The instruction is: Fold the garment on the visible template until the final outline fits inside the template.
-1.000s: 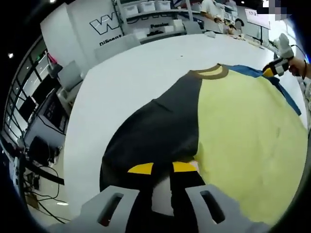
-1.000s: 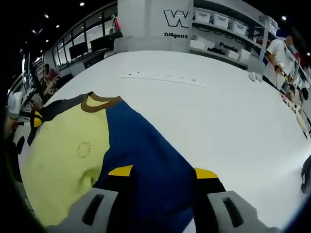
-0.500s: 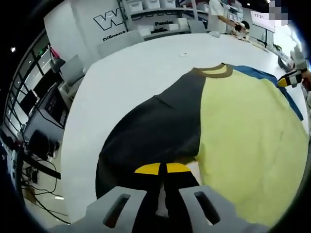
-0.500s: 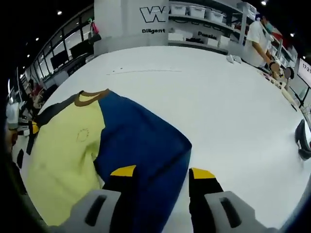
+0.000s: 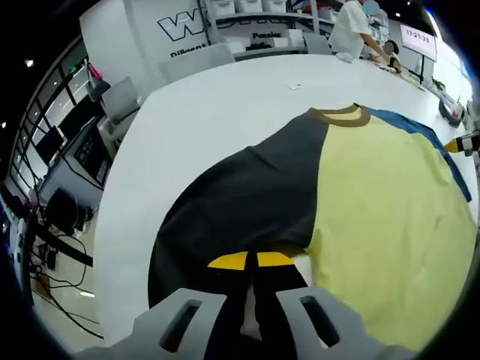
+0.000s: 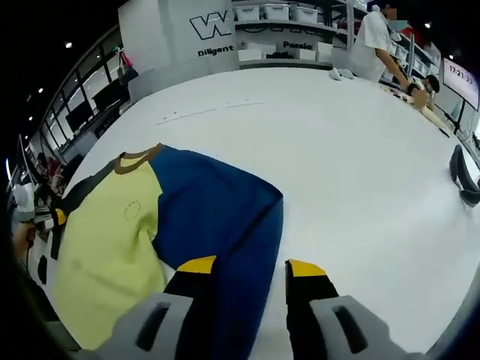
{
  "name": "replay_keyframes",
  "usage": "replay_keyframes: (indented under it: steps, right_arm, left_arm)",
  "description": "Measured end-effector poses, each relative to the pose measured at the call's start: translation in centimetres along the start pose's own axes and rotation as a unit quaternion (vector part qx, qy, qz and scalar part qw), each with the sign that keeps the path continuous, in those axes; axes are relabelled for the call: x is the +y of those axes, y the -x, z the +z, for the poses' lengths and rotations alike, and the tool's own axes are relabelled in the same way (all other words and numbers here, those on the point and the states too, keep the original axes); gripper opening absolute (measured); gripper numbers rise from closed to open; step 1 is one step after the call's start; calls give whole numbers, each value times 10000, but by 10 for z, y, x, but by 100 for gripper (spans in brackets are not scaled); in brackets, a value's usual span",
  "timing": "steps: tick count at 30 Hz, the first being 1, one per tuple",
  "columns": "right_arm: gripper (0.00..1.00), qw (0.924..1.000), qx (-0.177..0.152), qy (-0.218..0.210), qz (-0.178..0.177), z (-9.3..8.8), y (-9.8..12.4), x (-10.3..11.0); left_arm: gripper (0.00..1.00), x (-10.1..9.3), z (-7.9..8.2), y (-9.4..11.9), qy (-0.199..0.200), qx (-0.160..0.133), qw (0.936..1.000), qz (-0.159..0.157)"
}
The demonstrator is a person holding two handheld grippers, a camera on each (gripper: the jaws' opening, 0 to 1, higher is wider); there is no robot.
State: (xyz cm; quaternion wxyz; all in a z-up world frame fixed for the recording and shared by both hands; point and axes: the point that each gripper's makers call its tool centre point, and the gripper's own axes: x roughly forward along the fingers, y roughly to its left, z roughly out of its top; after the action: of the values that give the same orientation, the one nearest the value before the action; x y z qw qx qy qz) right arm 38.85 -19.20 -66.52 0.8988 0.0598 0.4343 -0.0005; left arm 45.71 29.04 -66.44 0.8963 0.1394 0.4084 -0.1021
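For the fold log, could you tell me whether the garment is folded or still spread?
Mostly spread: the garment lies flat on the white table, collar and both sleeves out.

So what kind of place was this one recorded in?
Probably a lab or workshop rather than a home. The garment lies on a very large white table, behind it stand shelves of storage bins by a wall with printed lettering, and a person works at the table's far side.

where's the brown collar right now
In the left gripper view the collar sits at the shirt's far end, where black and yellow panels meet; in the right gripper view it's upper left.
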Motion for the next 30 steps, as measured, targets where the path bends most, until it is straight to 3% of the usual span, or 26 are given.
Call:
replay_keyframes:
  steps: [8, 10, 13, 17, 30]
  right_arm:
    - [23, 9997, 151, 178, -44, -15, -1, 1]
    - [17, 9994, 117, 295, -136, -14, -2, -2]
    - [0, 9978, 134, 593, -258, -13, -3, -7]
    - [0, 9975, 170, 648, -225, -10, -5, -9]
    - [0, 9901, 233, 1162, -749, 16, -8, -68]
  left_arm:
    - [3, 0, 0, 0, 60, 11, 10000, -8]
    - [3, 0, 0, 0, 68, 10, 10000, -7]
    - [3, 0, -1, 0, 85, 13, 10000, -13]
    - [3, 0, -1, 0, 102, 19, 9999, -25]
    - [3, 0, -2, 0, 220, 36, 9997, -84]
